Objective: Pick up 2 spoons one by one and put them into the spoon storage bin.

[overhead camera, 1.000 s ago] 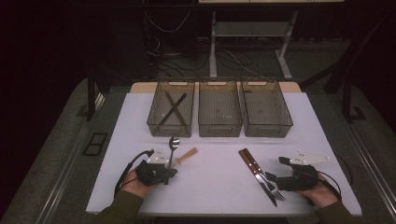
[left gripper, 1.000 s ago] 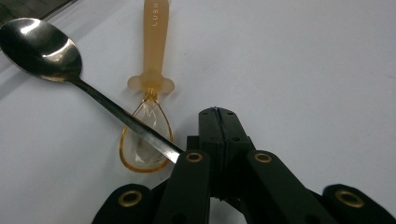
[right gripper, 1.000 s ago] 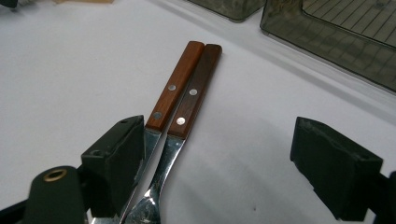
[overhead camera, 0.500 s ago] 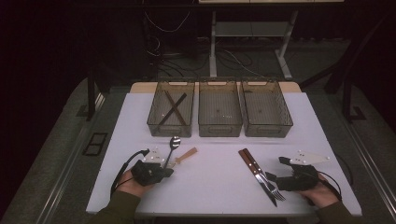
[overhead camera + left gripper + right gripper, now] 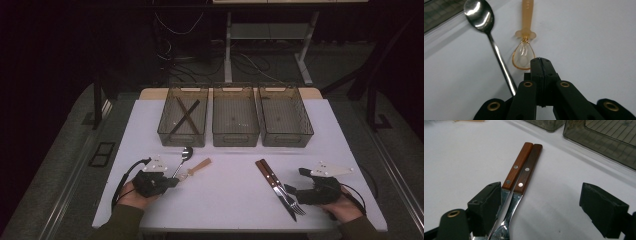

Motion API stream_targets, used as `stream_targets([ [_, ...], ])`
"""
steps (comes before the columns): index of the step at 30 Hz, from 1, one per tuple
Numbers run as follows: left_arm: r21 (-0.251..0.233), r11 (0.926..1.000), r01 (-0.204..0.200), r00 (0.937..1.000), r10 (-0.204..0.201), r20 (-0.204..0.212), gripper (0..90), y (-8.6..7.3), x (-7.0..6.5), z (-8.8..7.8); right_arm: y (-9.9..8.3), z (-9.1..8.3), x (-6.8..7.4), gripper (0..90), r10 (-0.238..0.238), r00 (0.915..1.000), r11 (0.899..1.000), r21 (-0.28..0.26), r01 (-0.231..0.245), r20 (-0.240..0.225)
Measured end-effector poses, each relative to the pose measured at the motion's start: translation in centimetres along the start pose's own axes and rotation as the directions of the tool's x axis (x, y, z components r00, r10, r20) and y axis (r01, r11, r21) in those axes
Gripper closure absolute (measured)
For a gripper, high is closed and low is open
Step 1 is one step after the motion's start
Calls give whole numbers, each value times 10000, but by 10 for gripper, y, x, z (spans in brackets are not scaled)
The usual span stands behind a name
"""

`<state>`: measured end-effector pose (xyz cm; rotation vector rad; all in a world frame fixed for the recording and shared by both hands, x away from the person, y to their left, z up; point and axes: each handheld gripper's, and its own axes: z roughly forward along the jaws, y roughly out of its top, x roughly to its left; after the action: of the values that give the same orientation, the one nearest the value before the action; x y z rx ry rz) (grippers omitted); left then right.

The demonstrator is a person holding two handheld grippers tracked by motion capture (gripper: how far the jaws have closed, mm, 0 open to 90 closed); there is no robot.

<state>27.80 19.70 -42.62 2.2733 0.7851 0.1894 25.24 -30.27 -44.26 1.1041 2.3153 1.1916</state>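
High view: L gripper (image 5: pixel 172 181) sits lower left of frame, w/ the metal spoon (image 5: pixel 183 158) shifted vs. a second ago, when it lay more upright under the left bin; it now slants, bowl toward upper right, handle running down beside the gripper. L gripper view: fingers (image 5: pixel 541 65) fully closed on nothing, spoon handle passing just left of them, amber plastic spoon (image 5: pixel 525 42) directly ahead. Judgement: the pick has not taken; re-approach needed. R gripper (image 5: pixel 294 191), lower right: fingers wide apart, straddling fork (image 5: pixel 520 187) and knife (image 5: pixel 515 168), no grip. White surface (image 5: pixel 240 190) carries three smoked bins (image 5: pixel 236 120); left one holds crossed dark sticks. Room dark, cabling behind.
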Motion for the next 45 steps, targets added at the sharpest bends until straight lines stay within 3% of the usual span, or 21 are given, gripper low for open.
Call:
stream_targets([
  [4,9,9997,251,9997,-251,-41,890,-7,5,-4,0,0,0,180,4,10000,10000,-2,-4,4],
  [13,448,9987,224,9997,-226,43,890,-11,7,2,0,0,0,180,-4,10000,10000,25,4,15],
  [15,646,9979,26,9999,-17,-138,890,-11,6,4,0,0,0,180,-1,10000,10000,38,1,6],
  [20,765,9971,-45,9992,74,-380,891,-11,6,3,0,0,0,180,7,10000,10000,18,-7,23],
  [24,679,9977,78,9985,-41,-549,891,-12,9,1,0,0,0,180,-20,10000,10000,6,20,23],
  [29,829,9964,199,9924,-96,-1223,891,-14,13,-3,0,0,0,180,-24,10000,10000,36,24,18],
  [33,699,9972,280,9935,-200,-1125,891,-15,15,-3,0,1,1,180,-13,10000,10000,33,13,29],
  [34,691,9976,89,9938,-12,-1109,890,-13,16,-4,0,1,1,180,-12,10000,10000,34,12,22],
  [38,196,9996,182,9945,-161,-1036,889,-6,18,-5,0,1,0,180,-10,10000,10000,70,9,31],
  [42,-497,9982,339,9927,-394,-1142,792,5,24,-3,0,2,1,180,-6,10000,10000,35,6,40],
  [45,-1069,9915,735,9916,-841,-978,696,15,30,3,0,2,1,180,-15,10000,10000,96,14,52],
])
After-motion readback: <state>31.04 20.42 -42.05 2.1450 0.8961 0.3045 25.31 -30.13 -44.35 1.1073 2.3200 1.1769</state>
